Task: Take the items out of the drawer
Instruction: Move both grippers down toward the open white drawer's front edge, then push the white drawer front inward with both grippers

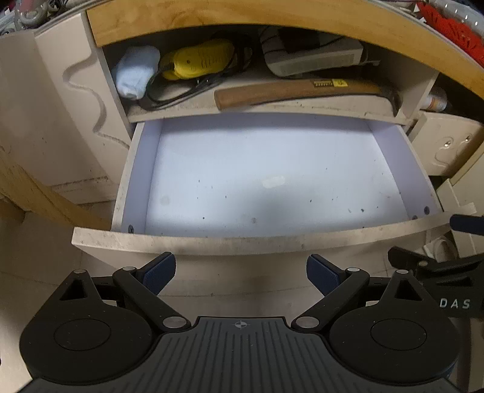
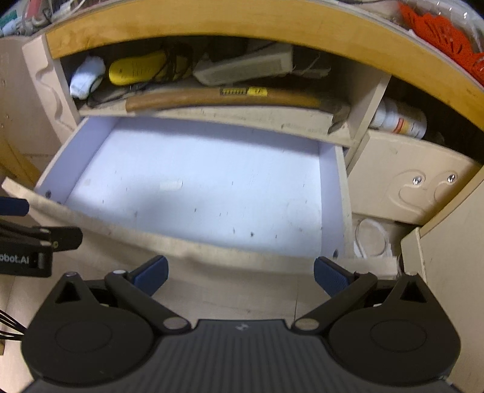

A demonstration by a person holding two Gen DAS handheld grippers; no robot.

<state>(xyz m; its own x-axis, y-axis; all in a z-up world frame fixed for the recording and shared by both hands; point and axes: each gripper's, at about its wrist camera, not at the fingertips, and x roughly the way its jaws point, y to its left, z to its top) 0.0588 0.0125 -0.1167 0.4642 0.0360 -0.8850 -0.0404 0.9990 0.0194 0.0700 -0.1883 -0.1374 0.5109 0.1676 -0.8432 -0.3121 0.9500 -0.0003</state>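
Left wrist, pulled-out drawer [image 1: 145, 238], bare floor

Beige cabinet [image 2: 402, 178], wood-edged top [image 1: 272, 15], cluttered shelf [image 1: 257, 105].

Bright overhead light washes out the white drawer floor [image 1: 272, 181]; shadow pools toward 6 o'clock. Shelf [image 2: 211, 115] recess dim. Heavy fisheye bending at edges, slight softness.
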